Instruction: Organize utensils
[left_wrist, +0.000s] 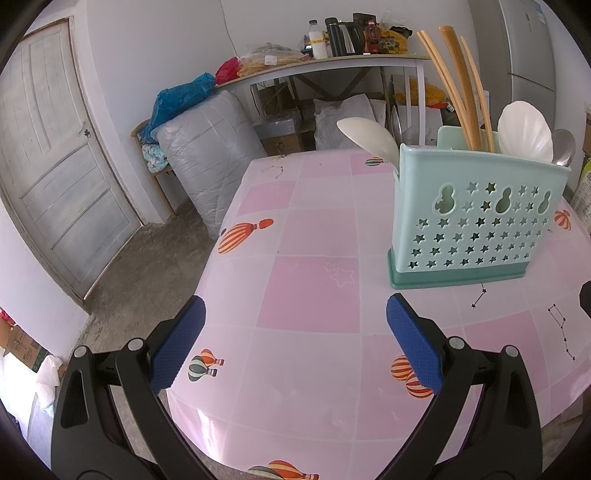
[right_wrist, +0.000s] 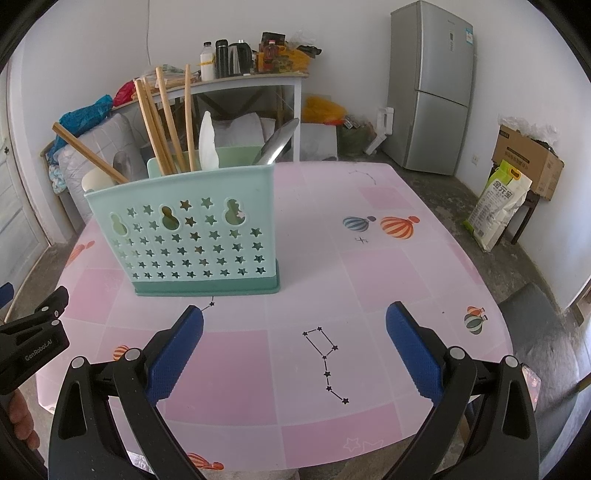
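1. My left gripper (left_wrist: 295, 345): jaws wide, nothing between the blue pads (left_wrist: 177, 347), hovering over the near left part of the table (left_wrist: 306, 291).
2. My right gripper (right_wrist: 294, 345): also spread wide and empty, over the near edge.
3. No loose utensils visible on the pink cloth; everything seems already stowed.
4. Utensil caddy (right_wrist: 192, 236) stands upright mid-table, beyond both grippers. Light perforated plastic, probably tips if pushed high; grip low or by the rim.
5. Inside: wooden chopsticks (right_wrist: 162, 129), stiff, light, thin, so pinch mid-shaft. White plastic spoon (left_wrist: 524, 129) and white ladle (left_wrist: 369, 136) are light but slick. Metal spoon (left_wrist: 563, 147) far right is heavier and slippery, so clamp the handle.
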